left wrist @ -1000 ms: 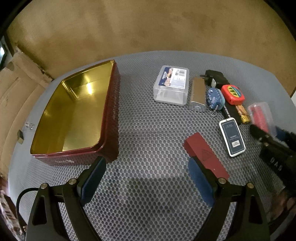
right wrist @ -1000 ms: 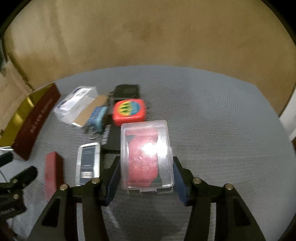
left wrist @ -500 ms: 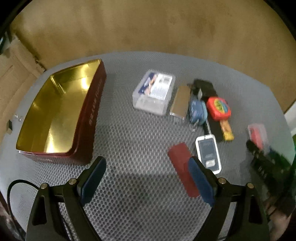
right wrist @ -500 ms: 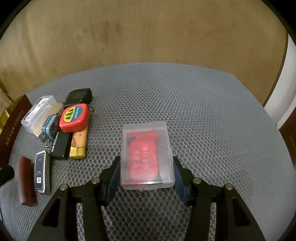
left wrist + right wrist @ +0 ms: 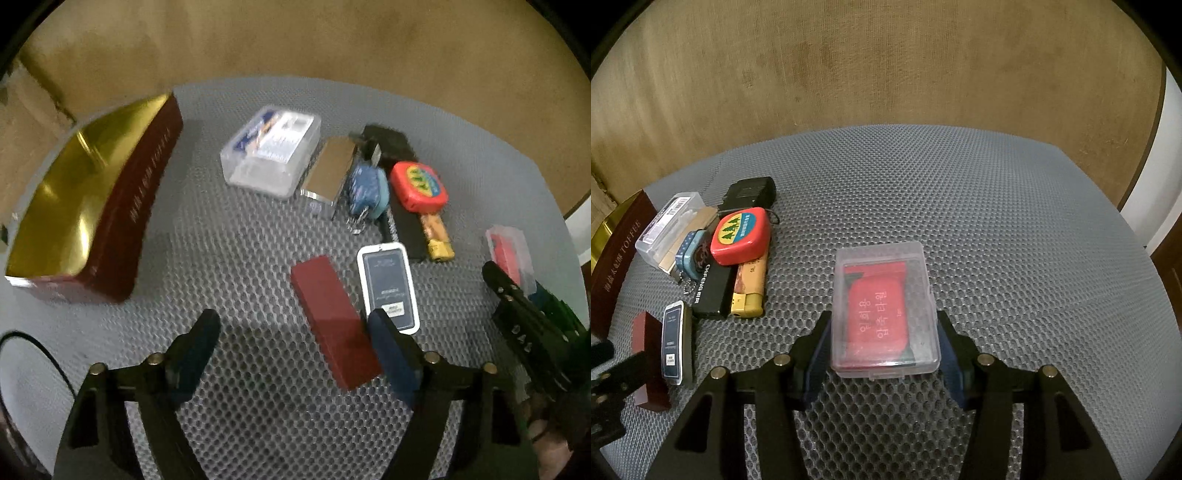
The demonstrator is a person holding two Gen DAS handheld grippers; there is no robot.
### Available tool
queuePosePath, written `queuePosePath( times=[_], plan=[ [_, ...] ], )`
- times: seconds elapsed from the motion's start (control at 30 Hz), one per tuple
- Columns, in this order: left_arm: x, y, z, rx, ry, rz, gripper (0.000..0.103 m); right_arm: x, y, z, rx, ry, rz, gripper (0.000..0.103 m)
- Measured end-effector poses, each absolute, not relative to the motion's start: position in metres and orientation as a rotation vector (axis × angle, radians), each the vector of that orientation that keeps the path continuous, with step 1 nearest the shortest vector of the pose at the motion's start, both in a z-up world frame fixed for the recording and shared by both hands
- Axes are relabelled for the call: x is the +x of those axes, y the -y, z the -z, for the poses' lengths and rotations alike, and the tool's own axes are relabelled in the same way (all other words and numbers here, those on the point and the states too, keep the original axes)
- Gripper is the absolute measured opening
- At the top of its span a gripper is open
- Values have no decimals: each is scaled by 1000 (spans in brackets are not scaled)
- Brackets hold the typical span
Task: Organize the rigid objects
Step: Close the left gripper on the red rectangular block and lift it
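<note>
The open tin (image 5: 85,206), gold inside, sits at the left edge of the surface (image 5: 997,221); judged rigid and the likely container. The clear plastic case (image 5: 884,314), near the front edge, lies between the right gripper (image 5: 884,343) fingers, which are opening around it; judged light, stiff and slick, so grip its long sides. The red block (image 5: 332,317) lies partly between the left gripper (image 5: 291,354) fingers, spread wide and closing without contact; judged light, rigid.
</note>
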State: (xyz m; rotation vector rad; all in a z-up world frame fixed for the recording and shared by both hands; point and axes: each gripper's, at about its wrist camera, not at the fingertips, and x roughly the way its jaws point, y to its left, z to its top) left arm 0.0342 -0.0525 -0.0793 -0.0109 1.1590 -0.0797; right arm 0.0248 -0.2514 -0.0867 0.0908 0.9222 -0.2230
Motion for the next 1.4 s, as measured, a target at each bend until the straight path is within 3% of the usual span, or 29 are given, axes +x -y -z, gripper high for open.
queuePosePath(
  times=[0.1,0.23,0.4,0.7,0.83,1.07,1.17,1.2,1.4],
  plan=[
    [29,51,82,-27,-1157,87,78,26,251,88,92,-922,223,56],
    [21,51,79,-44,-1143,194,51,29,249,90,94,-921,223,56],
    [10,47,71,10,-1112,266,38,29,248,91,95,-920,223,56],
    [9,25,61,-60,-1124,255,45,29,247,91,93,-921,225,56],
    [7,19,57,-69,-1127,189,58,29,246,92,90,-921,227,56],
    [14,34,65,-134,-1217,106,56,29,246,91,91,-921,226,56],
    [14,43,66,-99,-1201,73,40,29,246,91,90,-921,227,56],
    [13,44,67,-83,-1196,67,30,29,246,91,90,-921,226,56],
    [7,36,64,-68,-1173,146,19,29,246,91,90,-921,226,56]
  ],
)
